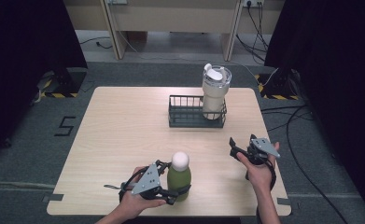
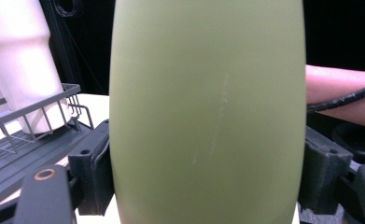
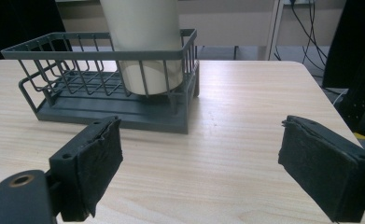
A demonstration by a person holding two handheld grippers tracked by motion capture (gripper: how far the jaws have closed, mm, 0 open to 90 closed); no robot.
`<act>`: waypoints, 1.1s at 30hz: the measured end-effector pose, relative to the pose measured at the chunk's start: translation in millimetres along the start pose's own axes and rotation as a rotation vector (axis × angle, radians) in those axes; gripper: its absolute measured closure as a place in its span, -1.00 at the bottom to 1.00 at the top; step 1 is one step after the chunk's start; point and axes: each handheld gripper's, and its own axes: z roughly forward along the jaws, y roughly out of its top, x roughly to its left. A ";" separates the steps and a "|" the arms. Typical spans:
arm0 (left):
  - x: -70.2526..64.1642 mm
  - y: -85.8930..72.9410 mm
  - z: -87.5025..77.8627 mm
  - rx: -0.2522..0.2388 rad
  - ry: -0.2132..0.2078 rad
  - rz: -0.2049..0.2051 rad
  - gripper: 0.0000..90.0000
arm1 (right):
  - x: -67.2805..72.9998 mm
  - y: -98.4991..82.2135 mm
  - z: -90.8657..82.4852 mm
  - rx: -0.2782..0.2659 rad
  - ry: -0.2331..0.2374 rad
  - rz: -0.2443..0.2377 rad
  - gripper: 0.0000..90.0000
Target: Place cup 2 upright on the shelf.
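Green bottle with a white rounded cap: stands upright near the table's near edge, a little left of its middle. The left tongs are clamped on its lower body from the left side, held by the person's left hand. The high view gives the bottle's full shape and cap; the left gripper view gives the bottle only as a broad olive wall between the two black jaws, both pressed against its sides, with faint scuff marks on its surface that the high view is too coarse to show. Right tongs: held above the table near its right edge, nothing between the jaws. The right gripper view shows the tongs parted with bare wood between the worn pads; the high view does not make the gap clear. Dark wire basket: sits toward the far edge, right of the middle. A cream tumbler with a lidded top stands in its right end. The high view shows the lid; the right gripper view cuts the tumbler off above the basket rim but shows the base resting on the basket floor. The left gripper view shows the basket and tumbler beyond the bottle, and a forearm with a cable at its right side.
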 end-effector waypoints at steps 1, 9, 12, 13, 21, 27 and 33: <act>0.7 1.3 0.0 -0.003 0.003 0.000 -0.53 | -0.1 0.1 0.0 -0.001 0.000 -0.002 -0.71; 7.5 10.0 0.5 -0.016 0.026 0.013 -0.53 | -0.8 -0.2 -0.1 0.000 -0.004 0.002 -0.71; 9.9 13.2 0.9 -0.020 0.032 0.017 -0.53 | -0.7 -0.1 -0.2 0.000 -0.004 0.005 -0.71; 10.8 14.1 1.0 -0.021 0.035 0.017 -0.53 | -0.8 -0.1 -0.2 -0.001 -0.005 0.005 -0.71; 20.2 19.0 2.6 -0.026 0.063 0.022 -0.53 | -0.9 -0.4 0.0 -0.001 -0.005 0.003 -0.70; 28.1 24.0 4.4 -0.036 0.090 0.033 -0.53 | -1.3 -0.6 -0.1 -0.002 -0.006 0.003 -0.70; 35.2 28.2 5.3 -0.042 0.116 0.039 -0.53 | -1.7 -0.7 -0.2 -0.002 -0.007 0.005 -0.70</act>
